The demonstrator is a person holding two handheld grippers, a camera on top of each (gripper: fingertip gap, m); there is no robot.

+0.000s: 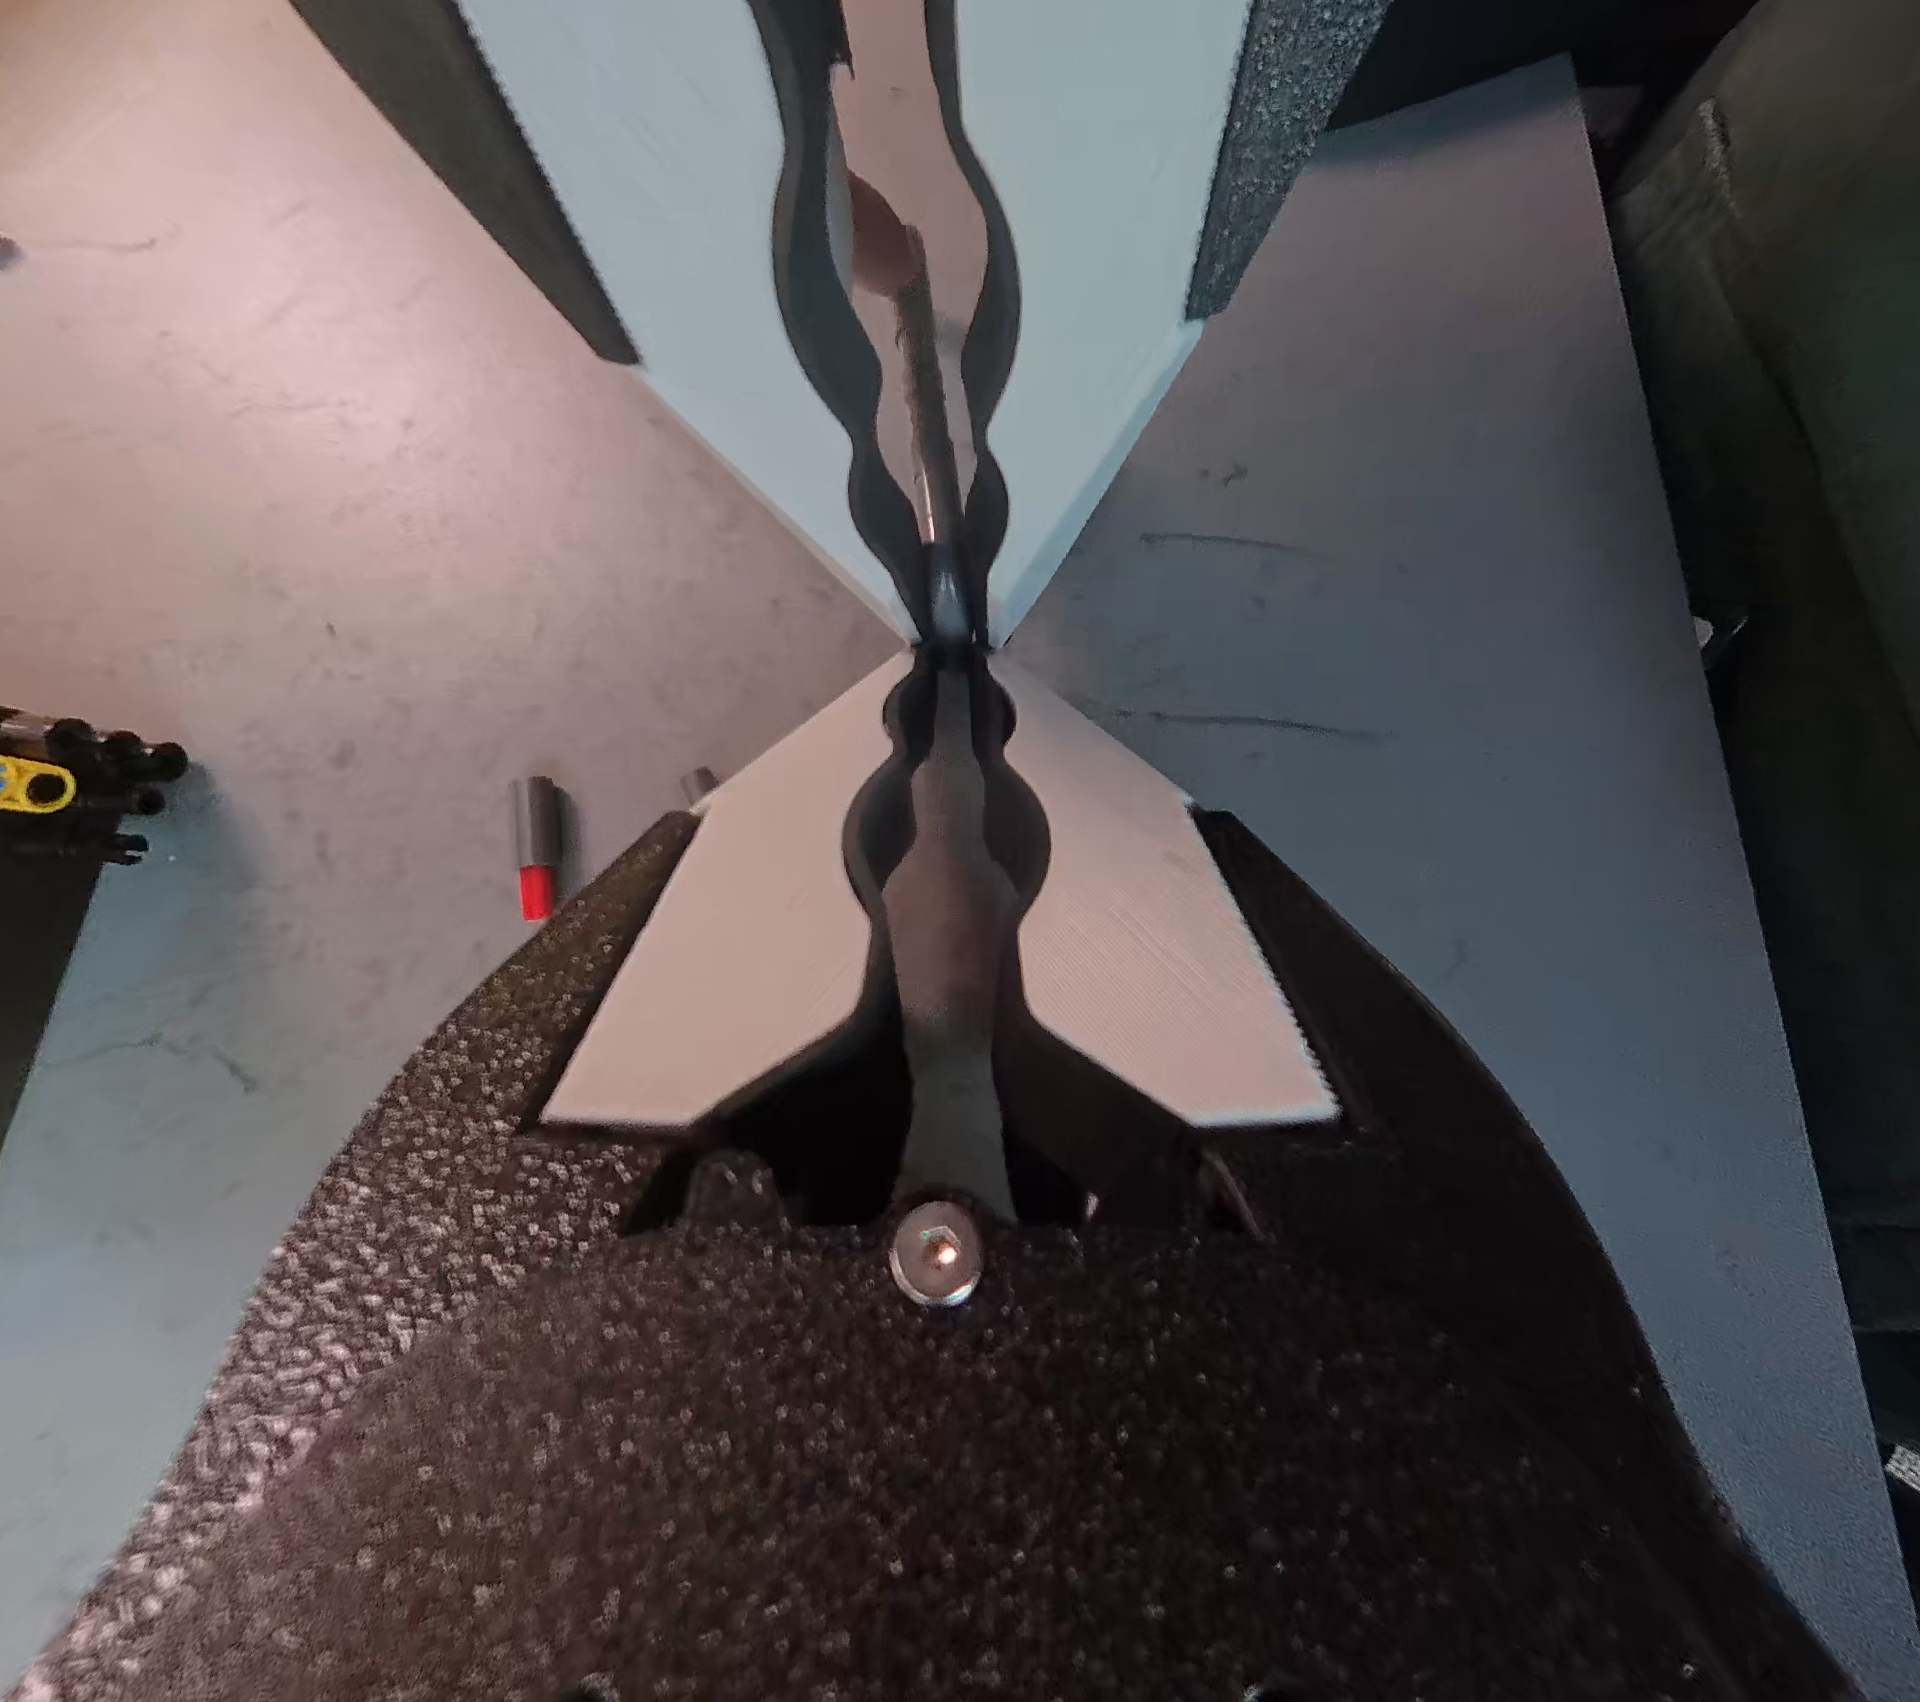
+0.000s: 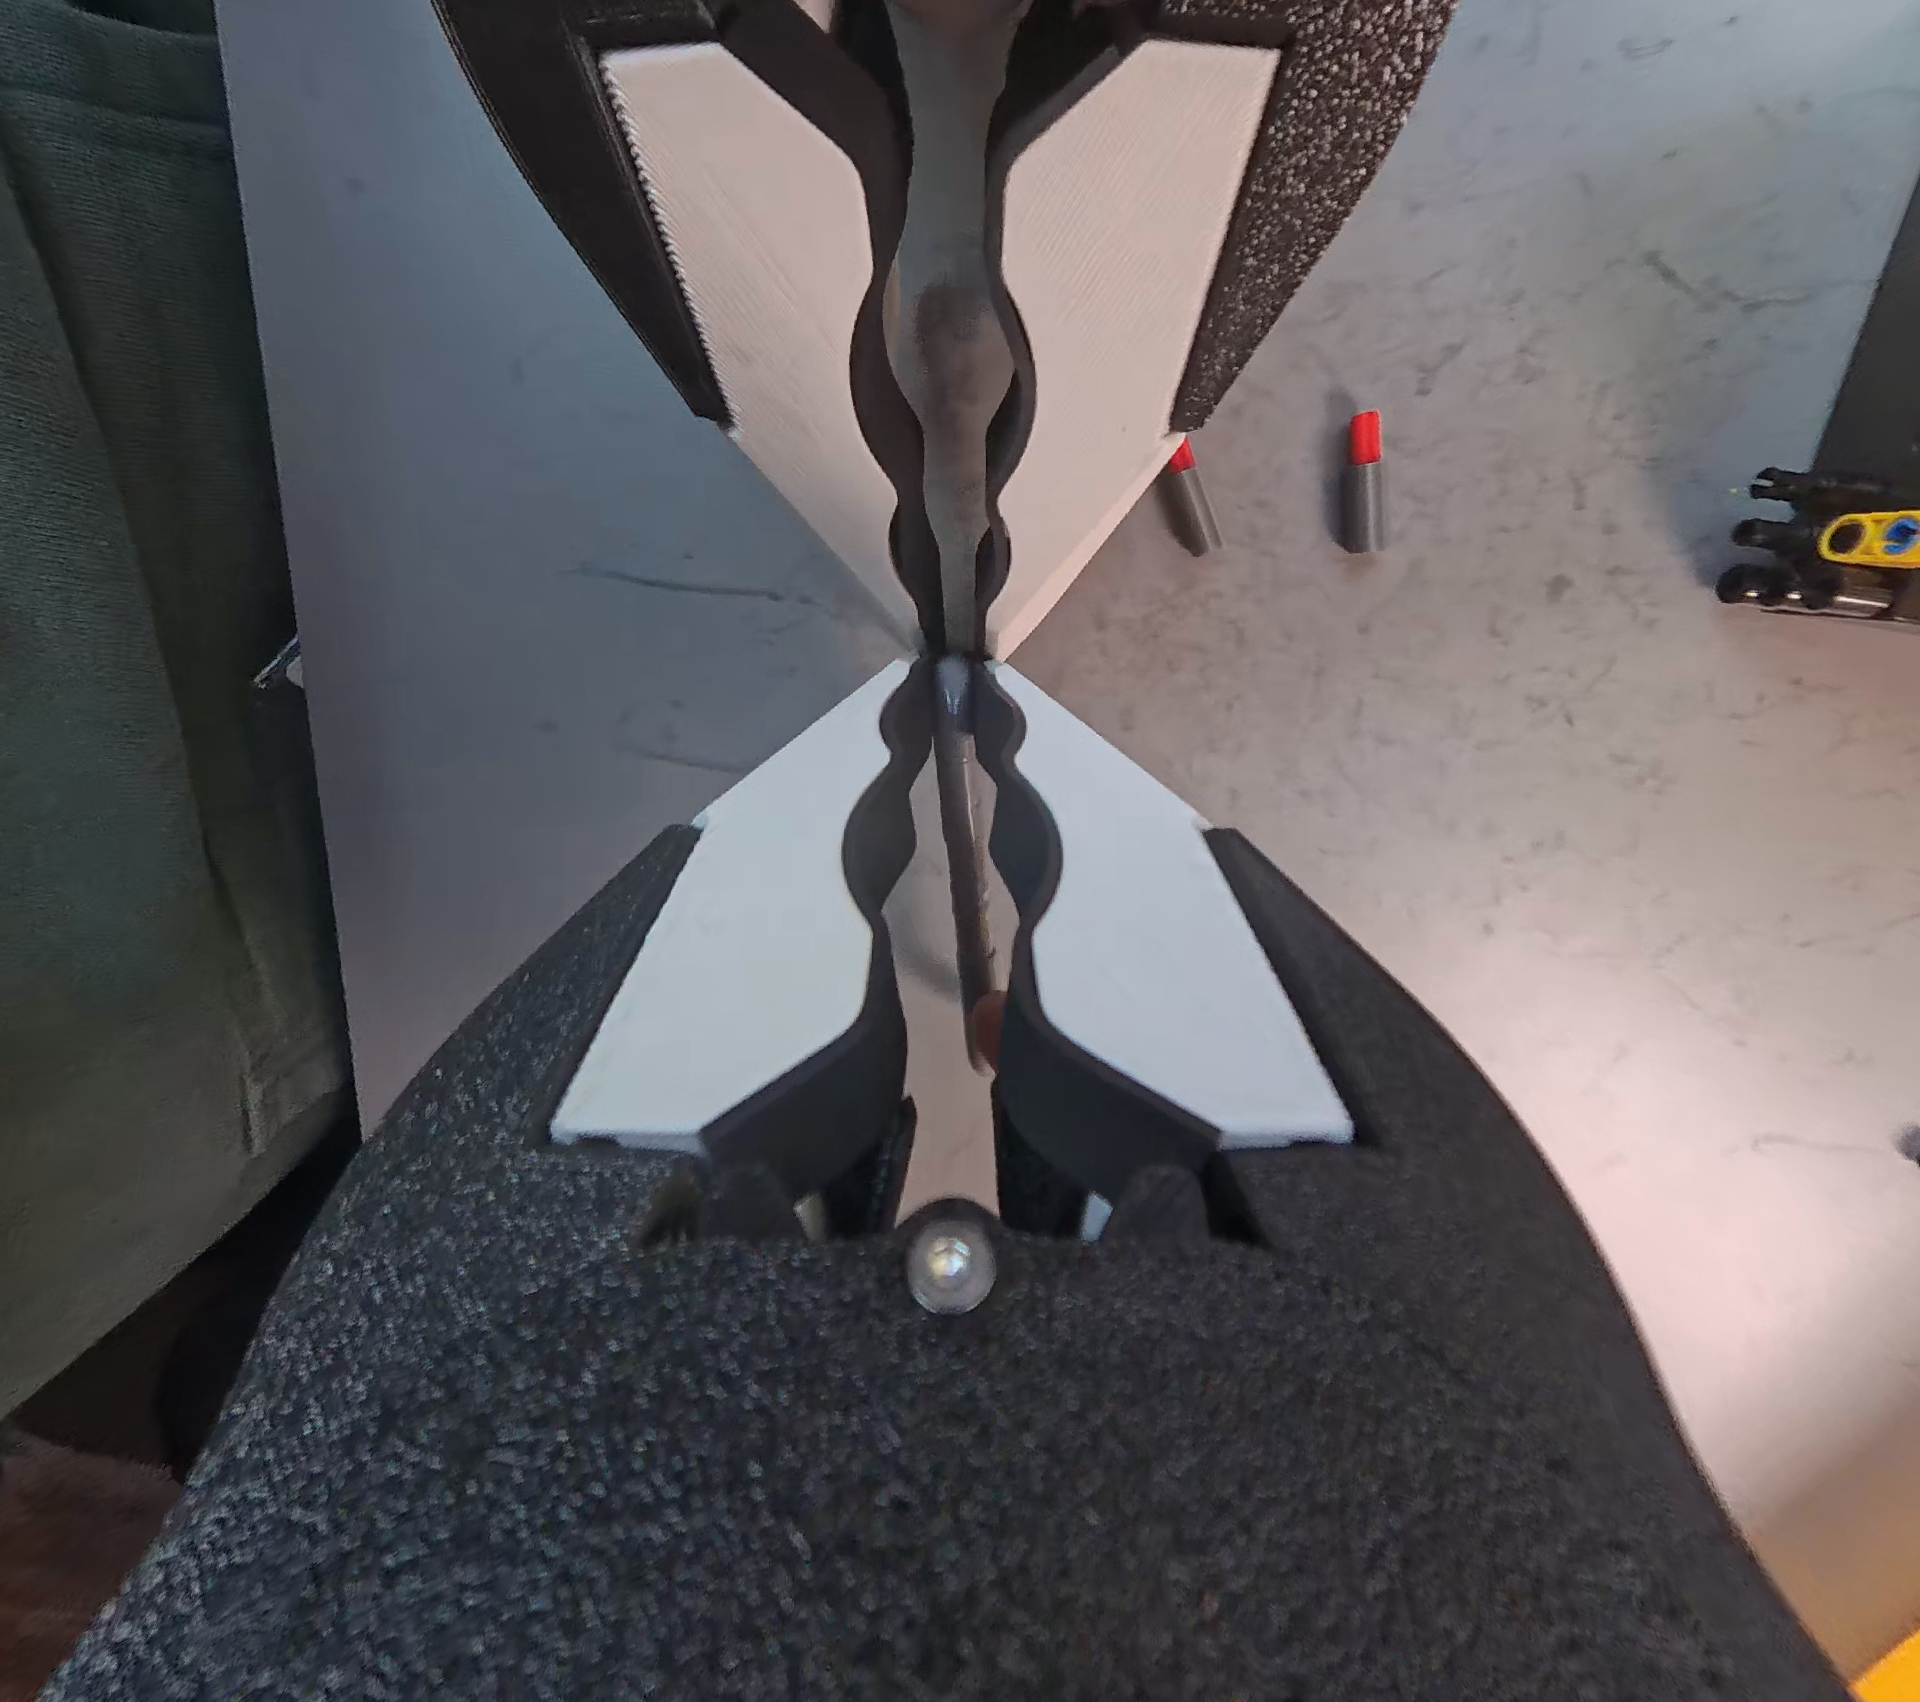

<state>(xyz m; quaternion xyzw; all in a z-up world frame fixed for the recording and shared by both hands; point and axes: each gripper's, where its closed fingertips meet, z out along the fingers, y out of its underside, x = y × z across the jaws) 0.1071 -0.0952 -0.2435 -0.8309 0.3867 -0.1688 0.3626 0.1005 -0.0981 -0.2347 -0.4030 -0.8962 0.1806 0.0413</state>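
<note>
Grey mottled tabletop (image 1: pixel 312 426) underlies both grippers. Left gripper (image 1: pixel 948 660) and right gripper (image 2: pixel 951 650) meet tip to tip, fingers nearly closed, pinching one thin dark metal rod (image 2: pixel 961 863). Beyond lie grey red-tipped pegs (image 2: pixel 1363 483).

Workshop (scuffed grey bench (image 2: pixel 1558 821), loose pegs (image 2: pixel 1363 483)).

No brand, label or sign can be read on either pair of fingers or on the worktop. The one thing that bears any marking is a small yellow plastic strip with round holes (image 2: pixel 1870 537), lying on black rod-like parts far to the right of the right gripper's fingers; a blue mark shows on it, too small to make out.
</note>
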